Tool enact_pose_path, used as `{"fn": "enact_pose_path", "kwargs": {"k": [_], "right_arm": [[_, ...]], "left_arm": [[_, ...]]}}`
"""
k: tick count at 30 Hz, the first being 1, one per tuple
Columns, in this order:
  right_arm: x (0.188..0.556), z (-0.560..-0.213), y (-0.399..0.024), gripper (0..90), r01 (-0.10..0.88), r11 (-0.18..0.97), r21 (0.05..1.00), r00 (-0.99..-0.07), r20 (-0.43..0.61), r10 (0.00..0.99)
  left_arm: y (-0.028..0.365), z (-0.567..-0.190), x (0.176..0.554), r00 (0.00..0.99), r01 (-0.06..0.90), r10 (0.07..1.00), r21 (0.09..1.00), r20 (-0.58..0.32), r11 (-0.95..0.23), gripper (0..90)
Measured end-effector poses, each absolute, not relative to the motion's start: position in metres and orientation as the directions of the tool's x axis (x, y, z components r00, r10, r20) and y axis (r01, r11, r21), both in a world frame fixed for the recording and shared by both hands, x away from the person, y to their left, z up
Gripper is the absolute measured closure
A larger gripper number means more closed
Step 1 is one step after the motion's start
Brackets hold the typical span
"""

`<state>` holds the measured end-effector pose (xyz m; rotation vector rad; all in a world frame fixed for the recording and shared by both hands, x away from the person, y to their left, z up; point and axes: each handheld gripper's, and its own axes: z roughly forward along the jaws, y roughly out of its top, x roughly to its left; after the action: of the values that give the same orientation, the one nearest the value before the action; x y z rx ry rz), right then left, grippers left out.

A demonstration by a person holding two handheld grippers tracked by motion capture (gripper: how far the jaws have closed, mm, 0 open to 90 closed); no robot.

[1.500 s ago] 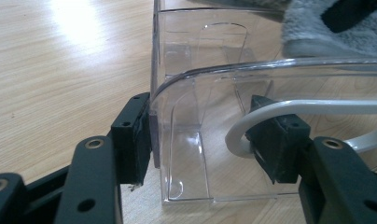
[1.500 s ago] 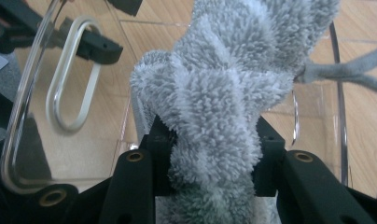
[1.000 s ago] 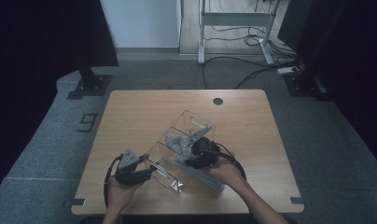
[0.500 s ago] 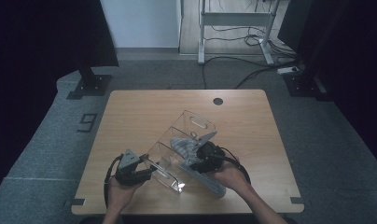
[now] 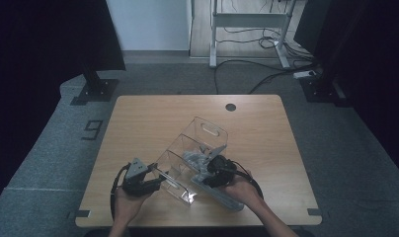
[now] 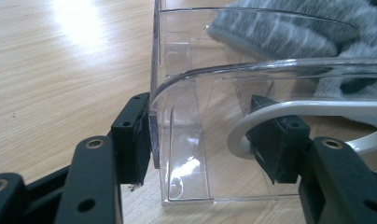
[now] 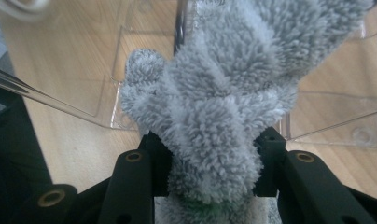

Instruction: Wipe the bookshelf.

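- So the clear plastic organizer (image 5: 190, 158) sits slanted on the wooden tabletop (image 5: 138, 118), toward the near edge, divided into compartments.
- Left gripper (image 5: 155, 181) has its fingers (image 6: 133, 140) pinching the organizer's near end: one pad outside the clear wall, the other inside it, right by a white curved piece (image 6: 289, 109).
- Right gripper (image 5: 210, 170) is over the organizer's right side, fingers (image 7: 270, 158) squeezed onto a fluffy grey cloth (image 7: 214, 121).
- The cloth bunches up from between those fingers and hangs over the clear compartments; can't tell which one it's in.
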<state>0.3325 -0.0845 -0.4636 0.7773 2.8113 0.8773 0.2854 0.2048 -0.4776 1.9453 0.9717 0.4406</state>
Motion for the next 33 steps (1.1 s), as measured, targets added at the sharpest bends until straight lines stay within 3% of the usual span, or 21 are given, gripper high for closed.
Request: {"fn": "enact_pose_path", "kwargs": {"k": [19, 28, 33], "right_arm": [[0.338, -0.521, -0.086, 59.7, 0.509, 0.682, 0.526, -0.84, 0.132, 0.526], [0.337, -0.522, -0.086, 60.0, 0.504, 0.683, 0.529, -0.841, 0.121, 0.527], [0.337, -0.522, -0.086, 60.0, 0.503, 0.685, 0.527, -0.842, 0.12, 0.527]], "left_arm": [[0.204, -0.478, 0.286, 0.63, 0.454, 0.774, 0.841, -0.069, -0.294, 42.6], [0.208, -0.474, 0.281, 0.639, 0.42, 0.769, 0.845, -0.017, -0.331, 38.7], [0.216, -0.474, 0.275, 0.654, 0.418, 0.755, 0.852, -0.041, -0.315, 42.3]]}}
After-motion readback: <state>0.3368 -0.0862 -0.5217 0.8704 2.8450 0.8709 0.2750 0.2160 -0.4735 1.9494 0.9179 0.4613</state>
